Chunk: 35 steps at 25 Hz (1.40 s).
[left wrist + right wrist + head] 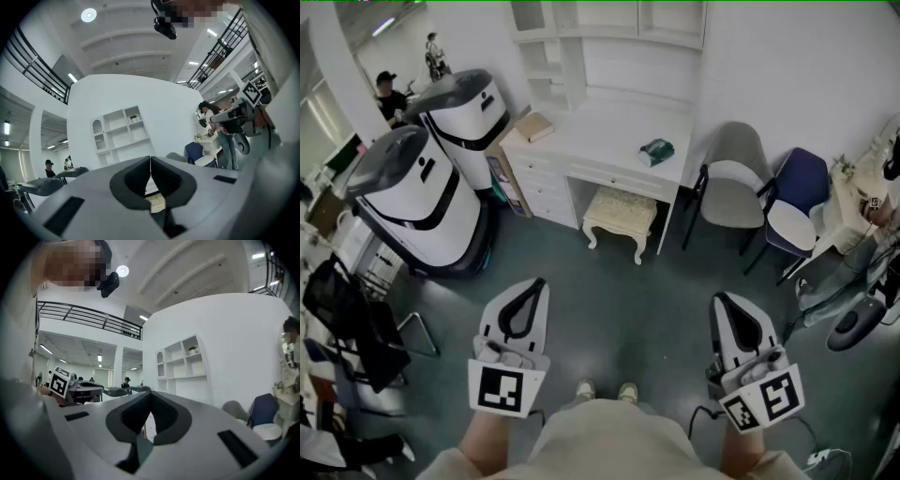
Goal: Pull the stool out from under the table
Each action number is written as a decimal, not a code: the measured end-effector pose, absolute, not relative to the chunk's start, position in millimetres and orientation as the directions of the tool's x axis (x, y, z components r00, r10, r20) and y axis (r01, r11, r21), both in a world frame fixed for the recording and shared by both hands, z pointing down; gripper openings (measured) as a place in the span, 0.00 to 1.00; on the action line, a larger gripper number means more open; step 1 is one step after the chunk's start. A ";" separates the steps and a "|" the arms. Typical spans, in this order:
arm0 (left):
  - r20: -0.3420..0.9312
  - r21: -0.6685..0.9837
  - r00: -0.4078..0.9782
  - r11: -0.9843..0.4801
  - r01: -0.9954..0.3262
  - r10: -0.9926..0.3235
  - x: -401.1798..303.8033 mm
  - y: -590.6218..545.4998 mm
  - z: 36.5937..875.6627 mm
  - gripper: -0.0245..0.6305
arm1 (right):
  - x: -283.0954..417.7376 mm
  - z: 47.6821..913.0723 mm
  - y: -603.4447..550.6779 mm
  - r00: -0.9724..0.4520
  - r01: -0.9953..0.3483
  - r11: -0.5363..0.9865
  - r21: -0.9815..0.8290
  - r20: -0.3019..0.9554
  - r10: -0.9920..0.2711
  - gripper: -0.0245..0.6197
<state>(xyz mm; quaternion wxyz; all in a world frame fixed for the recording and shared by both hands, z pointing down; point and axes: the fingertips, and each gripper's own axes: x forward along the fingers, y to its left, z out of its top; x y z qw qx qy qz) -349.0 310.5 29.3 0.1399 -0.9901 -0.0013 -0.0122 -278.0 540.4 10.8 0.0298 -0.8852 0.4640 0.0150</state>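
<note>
A cream stool (620, 217) with a padded top and curved legs stands tucked under the white desk (609, 141), in the knee gap. My left gripper (535, 284) is held level over the grey floor, well short of the stool, its jaws shut and empty. My right gripper (721, 300) hangs level at the right, also shut on nothing. In the left gripper view the closed left gripper (150, 161) points at the desk, and a bit of the stool (156, 202) shows through its jaw opening. The right gripper view shows the right gripper (151, 395) shut, facing the white wall shelves.
Two large white-and-black machines (417, 192) stand left of the desk. A grey chair (733, 183) and a blue chair (792, 202) stand to its right. A green packet (656, 151) lies on the desk. A black chair (352, 323) is at my left. My feet (605, 389) are on the floor between the grippers.
</note>
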 end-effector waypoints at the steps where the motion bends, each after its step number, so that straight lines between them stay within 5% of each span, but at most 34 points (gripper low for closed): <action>1: 0.021 -0.279 1.000 -0.960 0.001 -0.005 -351.6 312.8 28.7 0.07 | -279.5 10.7 543.5 0.567 -0.824 -0.565 -0.047 -0.056 -0.822 0.06; 19: 0.003 -0.216 0.997 -0.974 -0.073 -0.075 -351.1 337.6 27.1 0.07 | -267.5 23.7 572.0 0.558 -0.829 -0.555 -0.077 -0.043 -0.828 0.06; 20: -0.013 -0.205 0.995 -0.973 -0.104 -0.103 -351.7 334.0 25.3 0.07 | -264.8 23.6 574.0 0.567 -0.823 -0.562 -0.080 -0.049 -0.822 0.08; 22: -0.039 -0.195 0.988 -0.969 -0.155 -0.150 -352.0 327.2 23.6 0.17 | -257.6 24.9 579.6 0.588 -0.808 -0.581 -0.097 -0.062 -0.807 0.39; 25: -0.069 -0.190 0.985 -0.968 -0.166 -0.155 -352.2 321.7 22.2 0.39 | -246.7 27.0 591.8 0.633 -0.773 -0.624 -0.114 -0.084 -0.770 0.48; 35: -0.079 -0.160 0.984 -0.972 -0.170 -0.159 -330.6 299.5 44.2 0.39 | -213.3 55.2 570.4 0.623 -0.781 -0.617 -0.098 -0.049 -0.781 0.50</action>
